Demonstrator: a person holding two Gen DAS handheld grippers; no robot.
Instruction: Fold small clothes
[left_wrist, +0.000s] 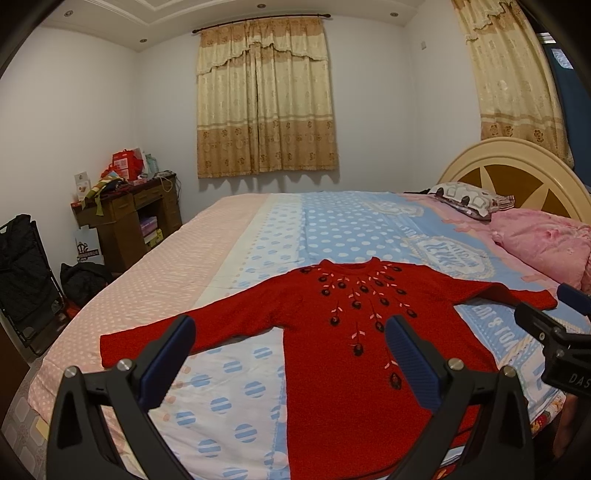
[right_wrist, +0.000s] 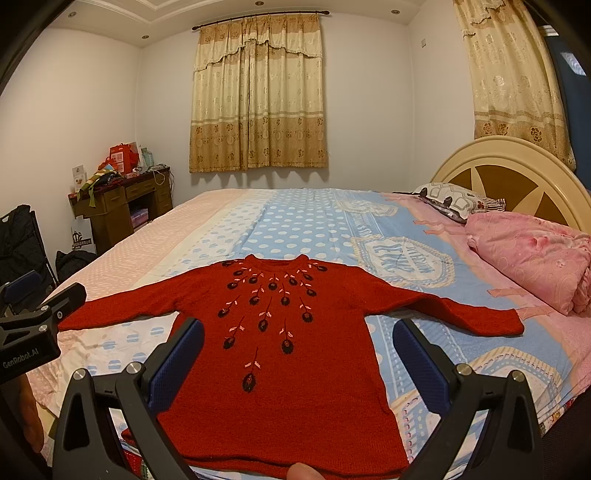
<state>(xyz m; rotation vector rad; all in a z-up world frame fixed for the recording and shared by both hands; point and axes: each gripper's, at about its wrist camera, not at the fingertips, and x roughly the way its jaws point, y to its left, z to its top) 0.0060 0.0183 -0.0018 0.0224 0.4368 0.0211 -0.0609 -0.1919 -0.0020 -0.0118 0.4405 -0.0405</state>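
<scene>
Two grippers hover apart over the bed (left_wrist: 236, 236): the left gripper (left_wrist: 291, 347) spread wide and empty, the right gripper (right_wrist: 299, 350) likewise wide with nothing between its fingers. The red sweater (right_wrist: 288, 387) lies flat on the bedspread, sleeves outstretched, neck toward the curtains (right_wrist: 258, 99); a pink quilt (right_wrist: 535, 254) sits at the right.
</scene>
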